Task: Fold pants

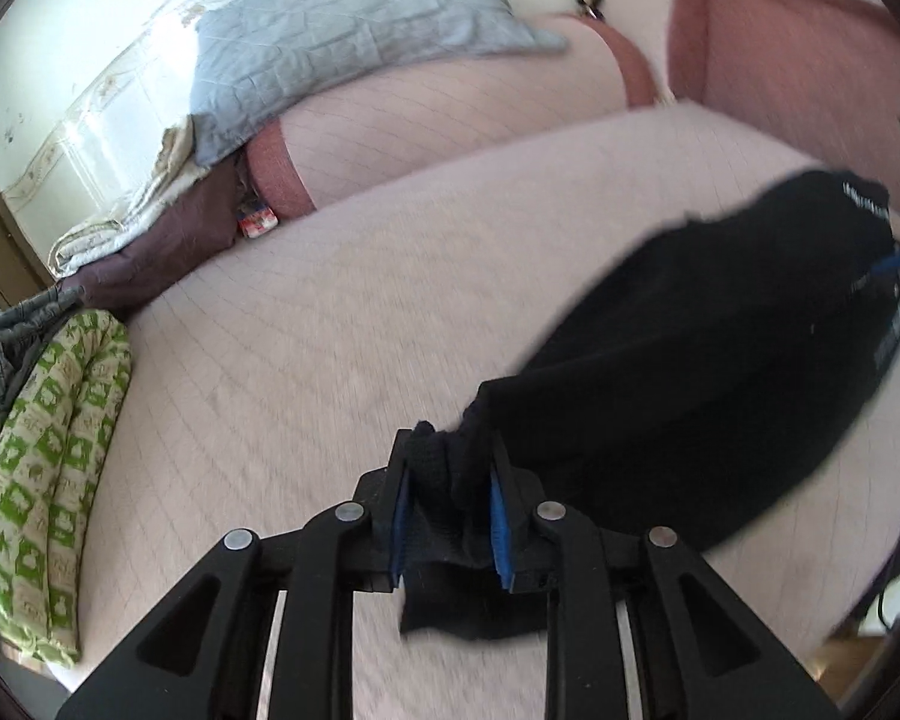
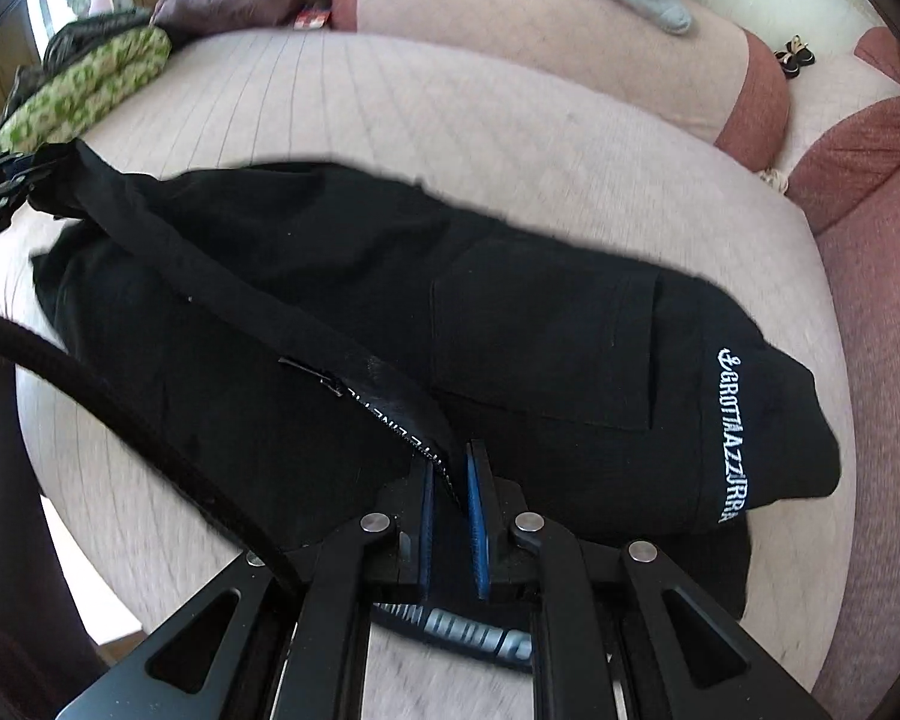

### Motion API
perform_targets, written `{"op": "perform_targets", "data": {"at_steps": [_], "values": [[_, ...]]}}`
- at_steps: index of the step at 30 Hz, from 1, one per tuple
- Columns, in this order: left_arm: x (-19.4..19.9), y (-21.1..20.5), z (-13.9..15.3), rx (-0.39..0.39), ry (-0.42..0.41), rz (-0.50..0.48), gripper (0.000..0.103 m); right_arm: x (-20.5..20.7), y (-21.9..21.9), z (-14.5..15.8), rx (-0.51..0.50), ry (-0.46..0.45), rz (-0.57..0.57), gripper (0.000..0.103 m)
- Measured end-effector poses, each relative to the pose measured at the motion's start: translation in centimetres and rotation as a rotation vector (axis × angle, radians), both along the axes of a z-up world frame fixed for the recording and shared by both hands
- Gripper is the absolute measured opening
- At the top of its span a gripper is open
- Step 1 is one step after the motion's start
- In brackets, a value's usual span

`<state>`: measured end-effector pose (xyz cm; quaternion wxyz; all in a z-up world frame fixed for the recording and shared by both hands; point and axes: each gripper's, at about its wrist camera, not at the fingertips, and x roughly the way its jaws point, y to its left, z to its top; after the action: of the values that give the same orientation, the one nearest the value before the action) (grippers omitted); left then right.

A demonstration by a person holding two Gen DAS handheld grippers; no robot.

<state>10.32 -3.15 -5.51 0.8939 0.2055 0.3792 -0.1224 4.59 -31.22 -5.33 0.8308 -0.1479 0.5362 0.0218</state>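
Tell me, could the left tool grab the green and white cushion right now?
Probably not yet. The left tool is shut on the black pants, so it has no free grip. The green and white cushion lies off at the sofa's edge, with bare fabric between. It would need to let go first.

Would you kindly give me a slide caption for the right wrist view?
Right gripper clamps the waistband of black pants spread on a pink sofa cushion.

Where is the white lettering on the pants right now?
In the right wrist view, the white lettering runs along the right end of the black pants, just right of the patch pocket, on the pink sofa seat.
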Motion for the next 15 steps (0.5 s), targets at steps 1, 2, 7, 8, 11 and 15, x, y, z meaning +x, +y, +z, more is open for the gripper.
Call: {"op": "perform_targets", "data": {"at_steps": [1, 2, 7, 8, 11, 15], "values": [[-0.6, 0.2, -0.1, -0.001, 0.007, 0.002, 0.025, -0.5, 0.1, -0.2, -0.006, 0.012, 0.005, 0.011], [-1.1, 0.5, -0.1, -0.011, 0.014, 0.007, 0.026, -0.9, 0.2, -0.5, -0.012, 0.025, 0.009, 0.011], [-3.2, 3.6, 1.2, -0.1, 0.05, 0.084, 0.053, -2.3, 0.9, -1.4, -0.094, 0.084, 0.04, 0.017], [-3.4, 4.7, 1.5, -0.123, 0.06, 0.105, 0.057, -2.4, 0.9, -1.4, -0.098, 0.095, 0.045, 0.02], [-4.0, 7.9, 2.6, -0.193, 0.078, 0.196, 0.057, -3.4, 0.8, -1.2, -0.104, 0.123, 0.029, 0.029], [-3.6, 12.8, 4.2, -0.371, 0.1, 0.336, 0.057, -4.3, 0.2, 2.0, -0.025, 0.095, -0.018, 0.031]]}}
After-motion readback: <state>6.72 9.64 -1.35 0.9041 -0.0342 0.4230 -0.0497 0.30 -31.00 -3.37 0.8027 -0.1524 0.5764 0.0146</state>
